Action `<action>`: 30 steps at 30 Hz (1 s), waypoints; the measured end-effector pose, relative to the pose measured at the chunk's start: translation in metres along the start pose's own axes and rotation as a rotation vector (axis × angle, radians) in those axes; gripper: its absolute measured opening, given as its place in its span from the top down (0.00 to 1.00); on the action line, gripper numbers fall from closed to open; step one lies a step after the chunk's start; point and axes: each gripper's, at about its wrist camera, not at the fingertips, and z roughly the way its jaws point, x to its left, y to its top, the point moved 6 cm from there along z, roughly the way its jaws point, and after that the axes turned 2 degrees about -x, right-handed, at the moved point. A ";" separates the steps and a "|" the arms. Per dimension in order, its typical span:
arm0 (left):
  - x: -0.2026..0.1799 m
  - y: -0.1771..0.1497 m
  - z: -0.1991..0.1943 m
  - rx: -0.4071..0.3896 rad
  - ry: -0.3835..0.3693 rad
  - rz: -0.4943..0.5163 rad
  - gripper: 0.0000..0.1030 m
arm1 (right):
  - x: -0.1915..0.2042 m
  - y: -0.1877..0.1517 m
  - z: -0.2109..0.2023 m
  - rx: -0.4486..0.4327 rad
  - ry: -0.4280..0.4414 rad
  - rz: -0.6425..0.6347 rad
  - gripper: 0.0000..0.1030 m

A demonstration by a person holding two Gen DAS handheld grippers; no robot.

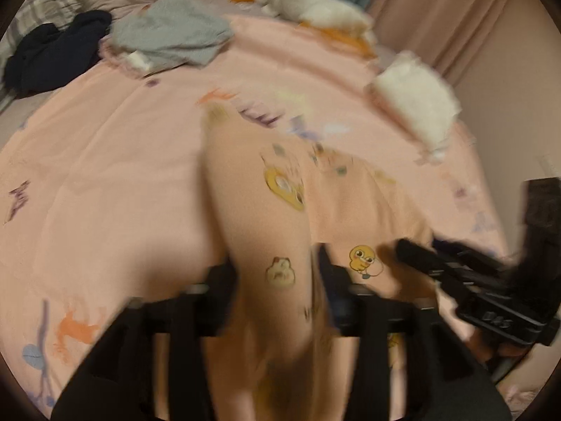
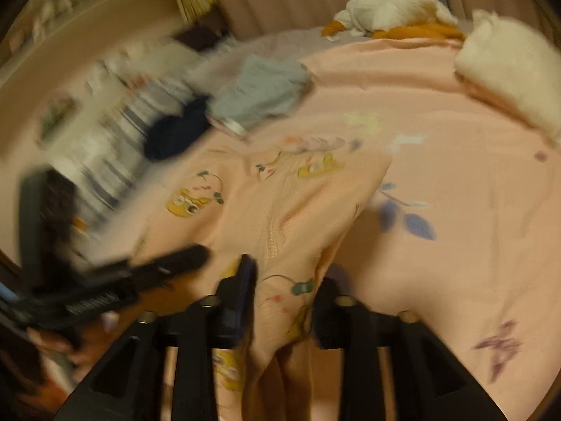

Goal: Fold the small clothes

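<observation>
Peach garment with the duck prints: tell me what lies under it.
The peach garment lies on the pink printed bedsheet; the sheet shows all around it. Anything beneath the fabric is hidden.

Motion blur smears both our views. We cannot make out the striped bedding (image 2: 115,147) near the bed's far left corner. The peach garment's (image 1: 273,217) near end is cut off below our fingers.

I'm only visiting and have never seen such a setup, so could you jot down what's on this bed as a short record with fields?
surface: pink bedspread with printed leaves
item being handled: peach cartoon-print garment, lying partly on the bedspread
left gripper: jaws apart, garment fabric between them
right gripper: jaws apart, garment fabric between them
waiting pile: grey knit garment, dark navy garment
far side: white and orange plush toy, white fluffy cushion
picture quality: motion-blurred
</observation>
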 end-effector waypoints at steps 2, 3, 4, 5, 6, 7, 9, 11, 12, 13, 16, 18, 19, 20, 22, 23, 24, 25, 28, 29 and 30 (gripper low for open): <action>0.018 -0.004 0.003 -0.021 0.085 -0.033 0.09 | -0.009 -0.007 0.007 0.007 -0.104 -0.016 0.40; 0.024 -0.005 0.002 -0.030 0.121 -0.045 0.08 | -0.014 -0.011 0.010 0.018 -0.106 0.010 0.39; 0.028 -0.006 0.000 -0.033 0.130 -0.042 0.07 | -0.016 -0.013 0.012 0.034 -0.096 0.027 0.38; 0.028 -0.006 0.000 -0.027 0.110 -0.040 0.05 | -0.016 -0.015 0.014 0.053 -0.082 0.044 0.35; 0.028 -0.005 -0.001 -0.018 0.082 -0.044 0.03 | -0.016 -0.016 0.015 0.068 -0.082 0.053 0.32; 0.027 -0.005 -0.003 -0.011 0.060 -0.052 0.01 | -0.016 -0.017 0.014 0.071 -0.098 0.050 0.31; 0.025 -0.003 -0.009 -0.026 0.038 -0.059 0.01 | -0.012 -0.017 0.011 0.066 -0.117 0.035 0.26; 0.021 -0.003 -0.014 -0.040 0.032 -0.047 0.01 | -0.009 -0.016 0.009 0.070 -0.107 0.033 0.23; 0.018 -0.002 -0.013 -0.037 0.033 -0.043 0.01 | -0.009 -0.017 0.009 0.071 -0.105 0.033 0.20; 0.017 -0.003 -0.014 -0.030 0.033 -0.042 0.01 | -0.008 -0.018 0.007 0.071 -0.108 0.033 0.19; 0.013 -0.006 -0.015 -0.025 0.030 -0.035 0.01 | -0.009 -0.018 0.003 0.071 -0.141 0.035 0.12; 0.010 -0.007 -0.017 -0.030 0.041 -0.013 0.01 | -0.010 -0.018 0.003 0.076 -0.146 0.037 0.11; 0.009 -0.008 -0.019 -0.032 0.057 0.005 0.00 | -0.010 -0.019 0.002 0.079 -0.145 0.041 0.11; 0.007 -0.009 -0.019 -0.034 0.069 0.017 0.01 | -0.010 -0.020 0.001 0.081 -0.146 0.046 0.09; 0.004 -0.011 -0.022 -0.040 0.083 0.041 0.00 | -0.010 -0.021 0.000 0.082 -0.154 0.051 0.07; 0.003 -0.012 -0.024 -0.043 0.080 0.045 0.00 | -0.010 -0.021 -0.001 0.082 -0.155 0.048 0.07; 0.002 -0.013 -0.026 -0.044 0.075 0.042 0.00 | -0.009 -0.022 -0.001 0.082 -0.156 0.046 0.07; 0.001 -0.014 -0.028 -0.044 0.067 0.037 0.00 | -0.009 -0.023 -0.002 0.082 -0.158 0.046 0.07; -0.001 -0.016 -0.032 -0.040 0.048 0.013 0.00 | -0.009 -0.024 -0.005 0.080 -0.158 0.056 0.07; -0.001 -0.016 -0.033 -0.039 0.051 0.010 0.00 | -0.009 -0.025 -0.005 0.082 -0.158 0.059 0.07; -0.001 -0.016 -0.034 -0.040 0.055 0.008 0.00 | -0.008 -0.025 -0.007 0.081 -0.158 0.061 0.07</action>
